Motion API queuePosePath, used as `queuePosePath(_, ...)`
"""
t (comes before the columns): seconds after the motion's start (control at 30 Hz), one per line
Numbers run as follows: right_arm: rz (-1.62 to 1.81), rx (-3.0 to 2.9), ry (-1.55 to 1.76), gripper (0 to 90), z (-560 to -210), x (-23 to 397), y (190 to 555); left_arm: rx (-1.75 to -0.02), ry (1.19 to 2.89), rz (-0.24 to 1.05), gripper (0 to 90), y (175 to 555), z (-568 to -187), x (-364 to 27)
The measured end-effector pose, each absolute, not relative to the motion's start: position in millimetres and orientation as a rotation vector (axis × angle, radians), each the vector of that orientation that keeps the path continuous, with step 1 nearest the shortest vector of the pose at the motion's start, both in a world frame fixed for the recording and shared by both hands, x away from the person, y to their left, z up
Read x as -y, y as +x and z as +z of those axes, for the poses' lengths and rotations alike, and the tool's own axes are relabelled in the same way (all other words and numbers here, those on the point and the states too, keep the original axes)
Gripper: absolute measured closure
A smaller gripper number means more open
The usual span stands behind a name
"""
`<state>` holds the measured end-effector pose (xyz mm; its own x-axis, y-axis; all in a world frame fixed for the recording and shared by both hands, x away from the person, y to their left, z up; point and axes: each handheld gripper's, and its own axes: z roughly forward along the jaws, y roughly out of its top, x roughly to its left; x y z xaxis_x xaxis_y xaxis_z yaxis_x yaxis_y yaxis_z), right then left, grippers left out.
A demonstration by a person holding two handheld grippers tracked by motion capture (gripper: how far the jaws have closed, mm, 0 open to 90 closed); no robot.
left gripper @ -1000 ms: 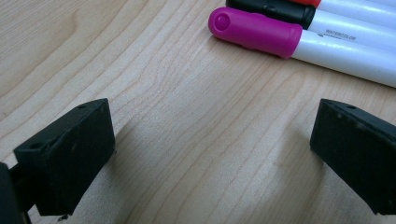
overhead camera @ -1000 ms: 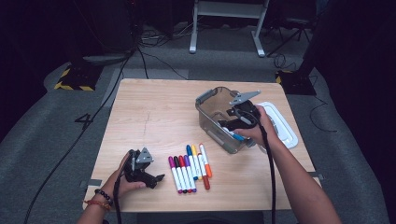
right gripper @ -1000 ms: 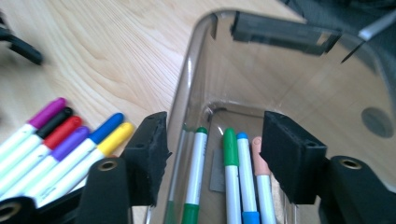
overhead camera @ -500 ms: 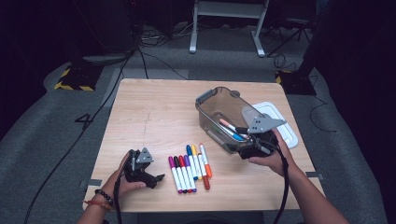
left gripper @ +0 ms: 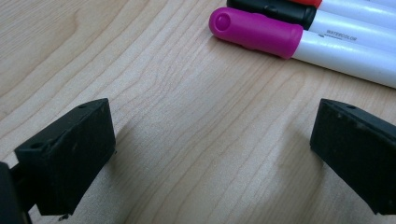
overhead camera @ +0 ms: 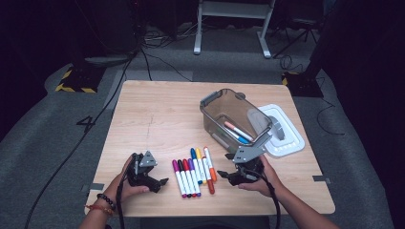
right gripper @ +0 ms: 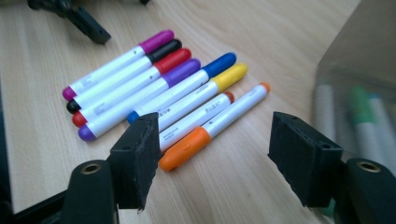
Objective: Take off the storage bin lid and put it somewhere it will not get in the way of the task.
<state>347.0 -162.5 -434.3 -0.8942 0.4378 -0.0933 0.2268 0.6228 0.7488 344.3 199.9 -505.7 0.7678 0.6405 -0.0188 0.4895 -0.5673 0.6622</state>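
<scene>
High view shows your left gripper, jaws wide, beside the row of white-barrelled markers on the wooden table; your right gripper, wide too, faces their orange-capped marker. Right gripper view adds blurred pens in the clear plastic bin.

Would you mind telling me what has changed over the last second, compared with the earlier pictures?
The right gripper came away from the clear container, where it was a second ago, and moved toward the person, down to the table beside the row of markers; its fingers are open and empty. The left gripper stayed put, open, left of the markers. Markers, container and lid have not shifted.
</scene>
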Motion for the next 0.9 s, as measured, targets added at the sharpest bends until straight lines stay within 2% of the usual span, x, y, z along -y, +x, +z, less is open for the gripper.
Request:
queuePosePath(0.2,1.096,-2.605,0.586,35.1,-464,150,358,-0.839,2.290,0.293,0.3,344,-506,-200)
queuePosePath(0.47,1.073,-2.634,0.618,36.7,-481,131,368,-0.836,2.291,0.293,0.3,345,-506,-200)
queuePosePath(0.67,1.069,-2.642,0.695,43.6,-485,139,375,-0.839,2.289,0.295,0.4,344,-506,-200)
queuePosePath(0.8,1.048,-2.651,0.729,44.2,-488,145,378,-0.842,2.288,0.294,0.5,344,-506,-200)
queuePosePath(0.9,1.021,-2.650,0.735,53.0,-490,149,380,-0.841,2.288,0.295,0.5,344,-506,-200)
